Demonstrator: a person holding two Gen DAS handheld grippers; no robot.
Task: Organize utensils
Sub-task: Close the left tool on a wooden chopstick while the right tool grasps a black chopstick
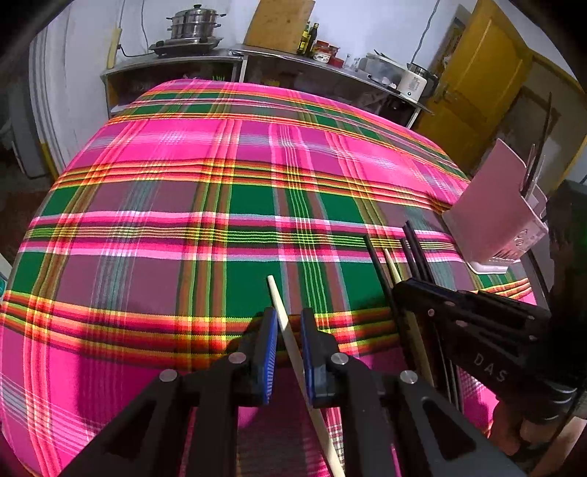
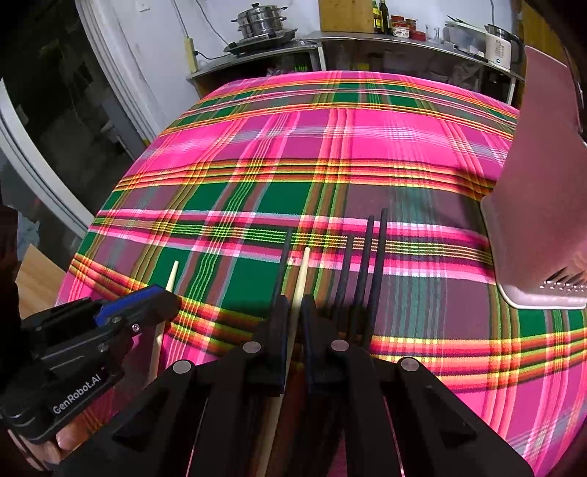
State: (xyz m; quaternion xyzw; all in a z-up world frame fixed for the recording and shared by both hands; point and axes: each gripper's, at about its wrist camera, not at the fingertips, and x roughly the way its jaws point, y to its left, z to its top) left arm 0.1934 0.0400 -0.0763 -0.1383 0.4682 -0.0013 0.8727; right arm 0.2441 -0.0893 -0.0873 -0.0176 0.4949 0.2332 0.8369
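Item: pink utensil holder (image 1: pixel 488 205), standing upright at the right edge of the surface (image 1: pixel 220 183), which is covered in pink-and-green plaid cloth. Contents: a few dark, thin utensils rising from its top; kind cannot be told. Perforated base visible.

Item: pale chopstick (image 1: pixel 290 330), clamped between the blue pads of the left tongs (image 1: pixel 288 330), tip raised over the cloth.

Item: second pale chopstick (image 2: pixel 299 290), clamped in the right tongs (image 2: pixel 293 312), left of the holder.

Item: black chopsticks (image 2: pixel 370 264), several, lying side by side on the cloth just beside the right tongs.

Background: metal shelf with stacked steamer pot (image 1: pixel 194 22), bottles, white kettle (image 1: pixel 414 82).
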